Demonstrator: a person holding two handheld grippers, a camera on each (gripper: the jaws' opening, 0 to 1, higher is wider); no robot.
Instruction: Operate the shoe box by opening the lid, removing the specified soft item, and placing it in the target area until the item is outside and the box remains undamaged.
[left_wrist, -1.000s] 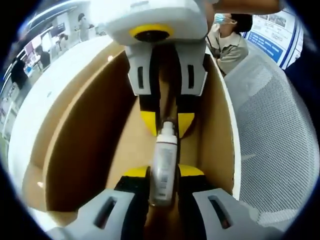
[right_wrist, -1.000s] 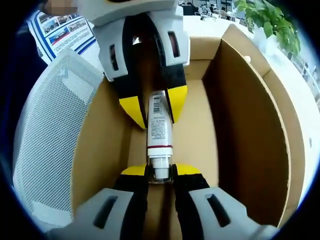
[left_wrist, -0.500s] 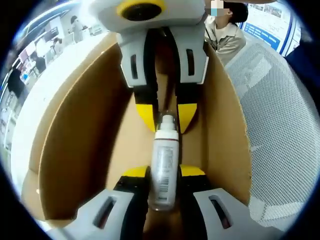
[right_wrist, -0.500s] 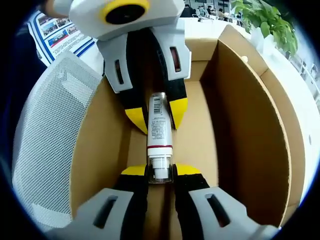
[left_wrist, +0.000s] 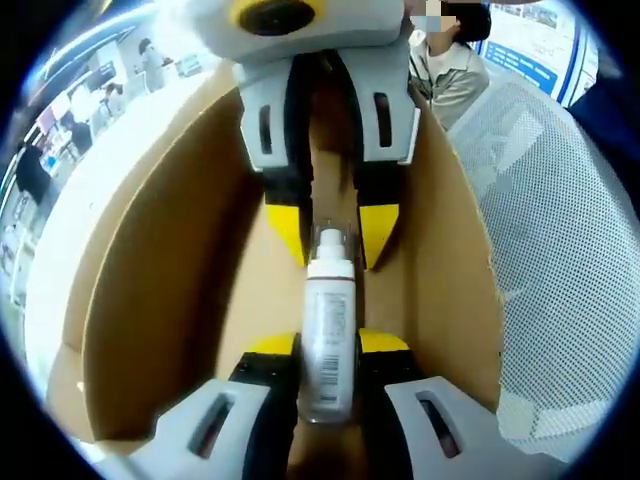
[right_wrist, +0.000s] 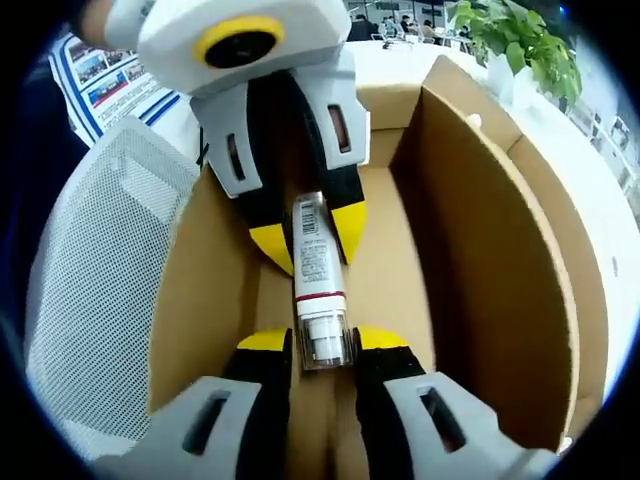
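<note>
1. White tube (left_wrist: 328, 335) lies lengthwise at centre frame inside the open cardboard shoe box (left_wrist: 160, 290), gripped at both ends.
2. Left tongs (left_wrist: 328, 345) clamp its base end.
3. Right tongs (right_wrist: 324, 340) clamp its cap end.
4. White mesh chair (right_wrist: 100, 270) stands beside the box, left of frame.

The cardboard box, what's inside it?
Inside the cardboard box is a white tube, held at both ends by the left tool and the right tool. The box floor under the tube and tools is hidden.
</note>
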